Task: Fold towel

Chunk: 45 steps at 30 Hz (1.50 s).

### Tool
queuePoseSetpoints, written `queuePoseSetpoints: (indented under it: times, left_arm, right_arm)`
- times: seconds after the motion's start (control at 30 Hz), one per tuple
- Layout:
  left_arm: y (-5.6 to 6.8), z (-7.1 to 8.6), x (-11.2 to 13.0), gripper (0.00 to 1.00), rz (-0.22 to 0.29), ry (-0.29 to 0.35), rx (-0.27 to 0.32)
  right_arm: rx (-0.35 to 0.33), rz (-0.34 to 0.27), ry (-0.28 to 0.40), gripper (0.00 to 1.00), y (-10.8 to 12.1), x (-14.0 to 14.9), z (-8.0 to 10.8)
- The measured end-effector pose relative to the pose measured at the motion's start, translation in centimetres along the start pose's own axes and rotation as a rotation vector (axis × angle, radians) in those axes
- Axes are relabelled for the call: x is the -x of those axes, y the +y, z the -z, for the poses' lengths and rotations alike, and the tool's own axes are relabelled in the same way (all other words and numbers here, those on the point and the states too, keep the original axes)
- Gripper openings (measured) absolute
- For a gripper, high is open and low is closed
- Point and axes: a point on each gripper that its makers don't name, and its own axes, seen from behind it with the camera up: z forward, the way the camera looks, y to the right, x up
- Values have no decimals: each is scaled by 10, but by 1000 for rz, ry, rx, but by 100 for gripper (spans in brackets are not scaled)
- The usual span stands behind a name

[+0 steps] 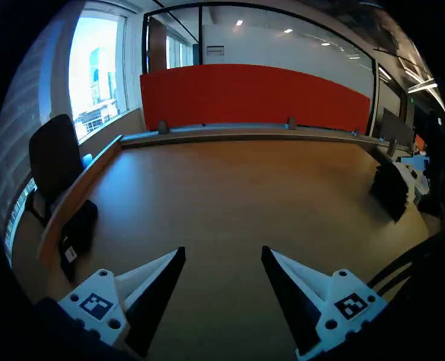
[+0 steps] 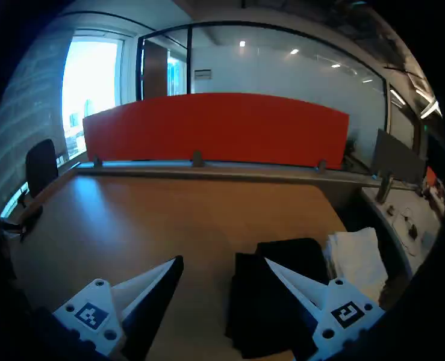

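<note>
Left gripper view: left tongs spread wide, nothing between them, held above the wooden tabletop. Red partition runs along the far edge. Dark pile sits at the right edge. Right gripper view: right tongs spread wide, gripping nothing. Black towel lies on the tabletop, partly behind the right-hand finger, with a white stack just beside it.

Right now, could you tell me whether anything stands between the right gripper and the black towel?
Nothing visible does: the right gripper is open, and the black towel lies just ahead on the desk.
</note>
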Motion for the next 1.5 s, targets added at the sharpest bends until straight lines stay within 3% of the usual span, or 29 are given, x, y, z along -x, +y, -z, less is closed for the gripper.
queuePoseSetpoints:
  times: [0.27, 0.47, 0.97, 1.5]
  left_arm:
    - [-3, -3, -8, 94, 2, 16, -3]
    - [-5, -6, -17, 94, 6, 37, -4]
    - [-18, -15, -62, 94, 9, 156, -34]
    - [-20, -27, -120, 94, 21, 296, -33]
  right_arm:
    - [31, -40, 157, 97, 1, -35, 8]
    - [53, -21, 240, 98, -2, -50, 17]
    - [61, -17, 286, 99, -14, -65, 26]
    - [23, 5, 304, 99, -61, -88, 32]
